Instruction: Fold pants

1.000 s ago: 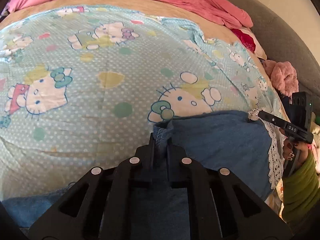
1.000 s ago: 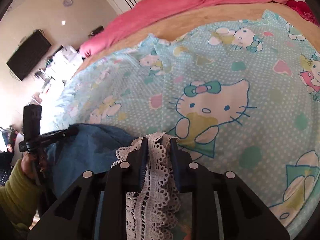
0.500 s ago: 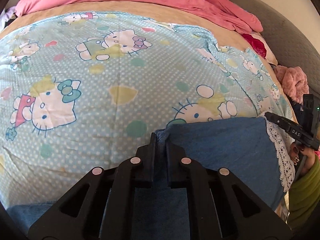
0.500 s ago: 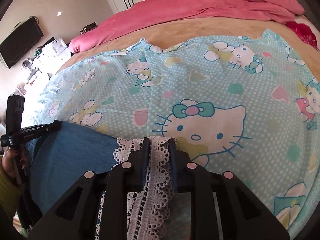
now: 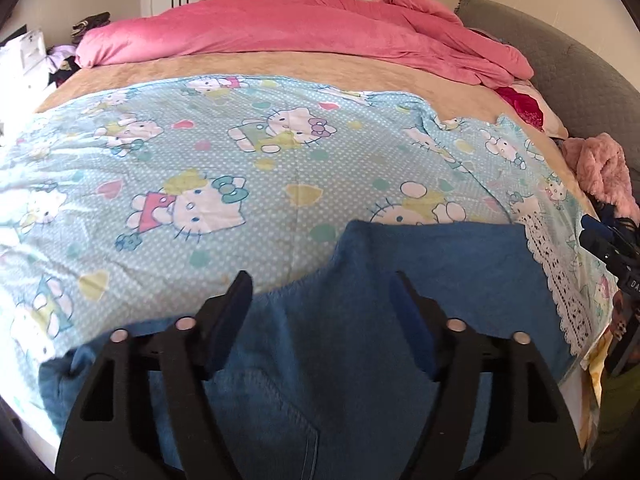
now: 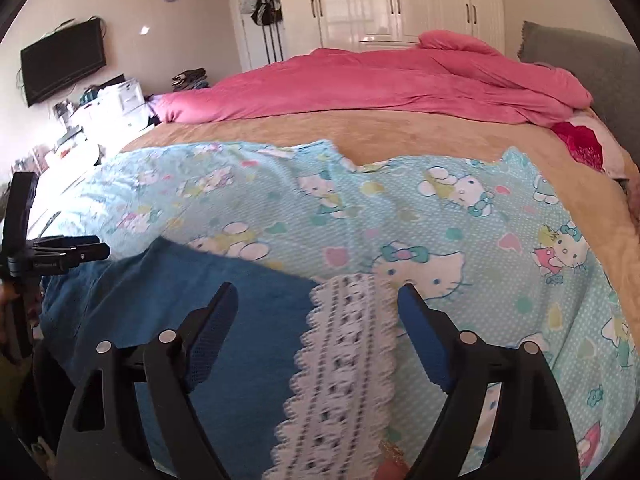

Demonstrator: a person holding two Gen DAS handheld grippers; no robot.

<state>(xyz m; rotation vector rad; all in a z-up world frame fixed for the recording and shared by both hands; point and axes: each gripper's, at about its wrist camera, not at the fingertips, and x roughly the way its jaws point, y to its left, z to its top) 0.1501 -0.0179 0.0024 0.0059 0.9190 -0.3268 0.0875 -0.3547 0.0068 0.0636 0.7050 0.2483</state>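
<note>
The blue denim pants (image 5: 420,276) lie flat on the near edge of the bed, with a white lace hem (image 5: 560,280) at their right end. My left gripper (image 5: 320,288) is open and empty just above the denim. In the right wrist view the same pants (image 6: 224,312) and lace hem (image 6: 344,344) lie under my right gripper (image 6: 316,300), which is open and empty with its jaws spread to either side of the lace. The left gripper (image 6: 64,256) shows at the far left of that view.
A light blue cartoon-cat sheet (image 5: 240,184) covers the bed over a tan blanket (image 6: 360,132). A pink duvet (image 5: 320,28) is bunched at the far side. A grey headboard (image 5: 580,60) and a pink fluffy item (image 5: 604,168) stand at the right.
Both grippers have opened and let go of the pants: the left released the denim edge, the right released the lace hem. Both have lifted and pulled back, and the pants lie flat.
</note>
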